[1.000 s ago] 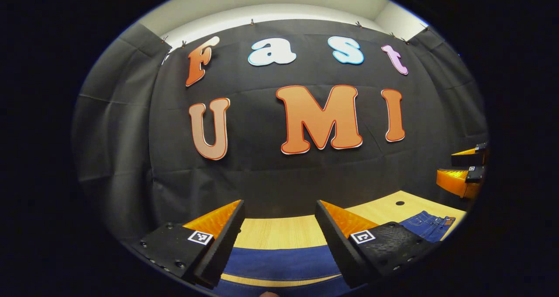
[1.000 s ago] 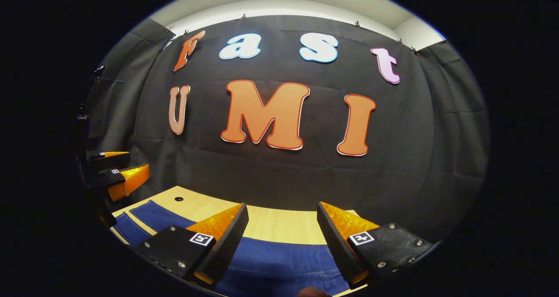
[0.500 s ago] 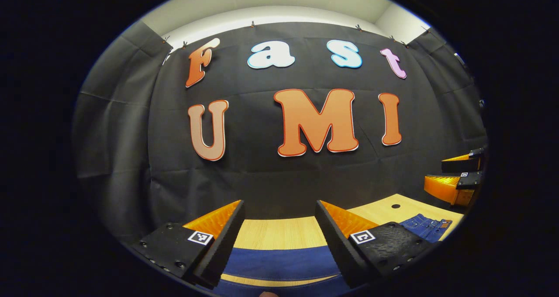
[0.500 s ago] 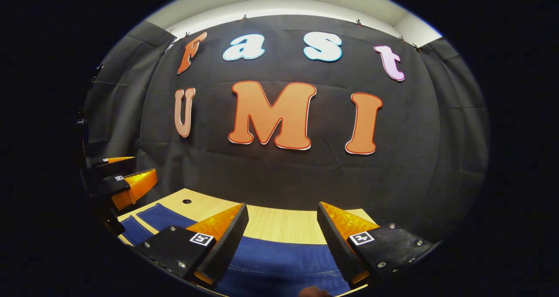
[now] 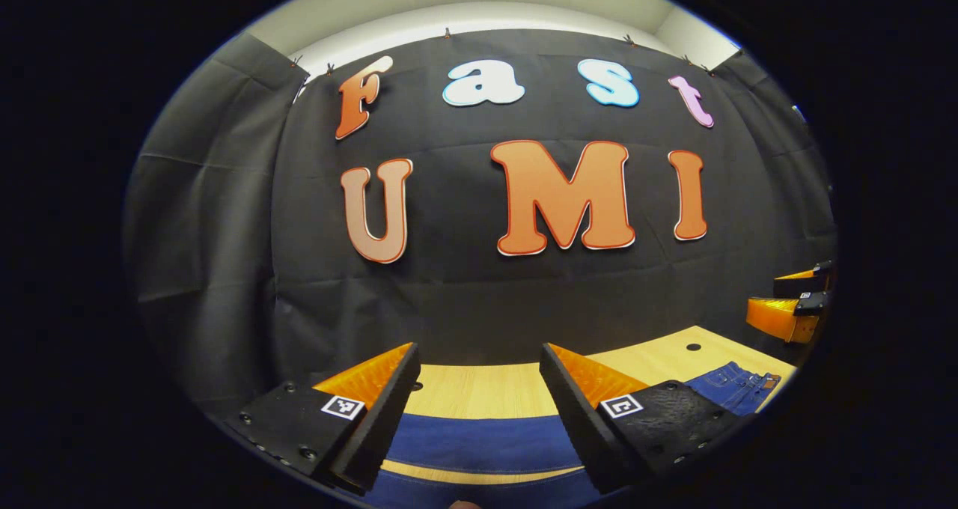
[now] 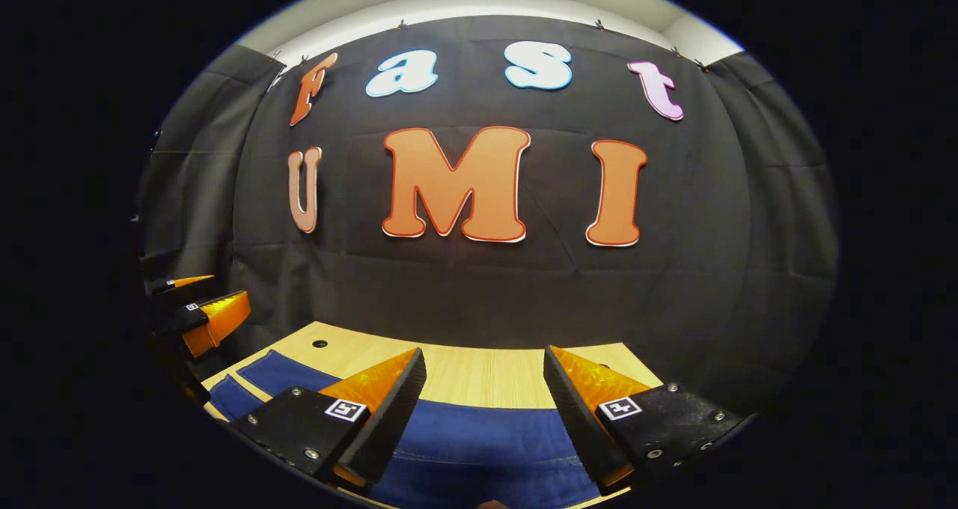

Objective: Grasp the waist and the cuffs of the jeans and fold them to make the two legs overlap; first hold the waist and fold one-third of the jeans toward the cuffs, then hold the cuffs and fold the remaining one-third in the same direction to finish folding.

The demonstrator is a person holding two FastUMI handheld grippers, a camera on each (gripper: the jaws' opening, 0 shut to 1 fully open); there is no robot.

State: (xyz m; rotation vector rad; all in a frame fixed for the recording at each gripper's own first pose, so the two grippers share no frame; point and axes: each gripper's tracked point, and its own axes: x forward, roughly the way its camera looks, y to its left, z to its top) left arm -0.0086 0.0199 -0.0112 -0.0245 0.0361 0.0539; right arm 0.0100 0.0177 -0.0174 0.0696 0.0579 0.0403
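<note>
Both tools w/ fingers apart, gripping nothing: left tool (image 5: 479, 389) & right tool (image 6: 485, 393) above jeans (image 6: 479, 442) (flat on tabletop (image 5: 479, 393)).

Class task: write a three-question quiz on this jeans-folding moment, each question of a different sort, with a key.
1. True or false: the left hand-held gripper has its fingers clamped on the jeans.
2. What do the jeans lie on? A) a wooden table B) a metal tray C) a carpet
3. Fill in: in the right gripper view, the right hand-held gripper has its fingers ____, with denim below the gap.

Key:
1. False; the fingers stand apart, gripping nothing.
2. A, the wooden table.
3. open
</note>
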